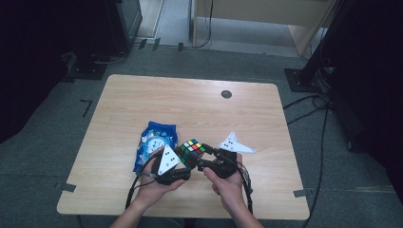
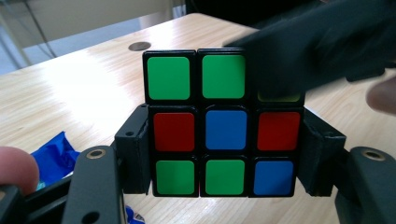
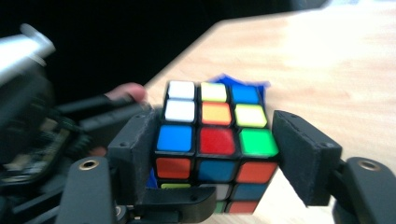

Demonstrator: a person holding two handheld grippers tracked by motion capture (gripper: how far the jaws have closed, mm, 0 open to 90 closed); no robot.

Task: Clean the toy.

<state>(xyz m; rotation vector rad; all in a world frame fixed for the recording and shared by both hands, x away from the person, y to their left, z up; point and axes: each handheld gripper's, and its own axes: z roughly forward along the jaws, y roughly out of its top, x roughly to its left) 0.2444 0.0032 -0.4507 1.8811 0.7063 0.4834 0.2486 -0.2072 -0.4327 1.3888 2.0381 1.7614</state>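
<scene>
— Two grippers meet over one cube (image 1: 191, 152) near the front middle of the table (image 1: 142, 95). What do we have farthest left?

— We see a blue snack bag (image 1: 154, 142) lying flat on the wood, just left of the cube and partly under our left gripper (image 1: 183, 164). Its blue corner also peeks in at the lower left of the left gripper view.

— And that left gripper?

— We have it clamped on the cube. In the left gripper view both pads press the sides of the lower two layers, and the cube (image 2: 223, 123) stands upright between them, showing green, red and blue stickers. A fingertip (image 2: 16, 170) shows at the left edge.

— Is the cube on the table?

— We cannot tell from above; it sits between the two grippers, with the bag just beside it.

— Then the right gripper?

— Our right gripper (image 1: 205, 159) comes at the cube from the right, with its white plate sticking out toward the table's right side. In the right gripper view the cube (image 3: 215, 140) lies between the jaws, tilted. The left pad lies against it, but the right pad stands a little off the green sticker, so we call that gripper loose, not gripping.

— Anything farther right?

— We note a small dark round disc (image 1: 226, 94) set in the tabletop toward the far edge, well apart from the cube.
</scene>
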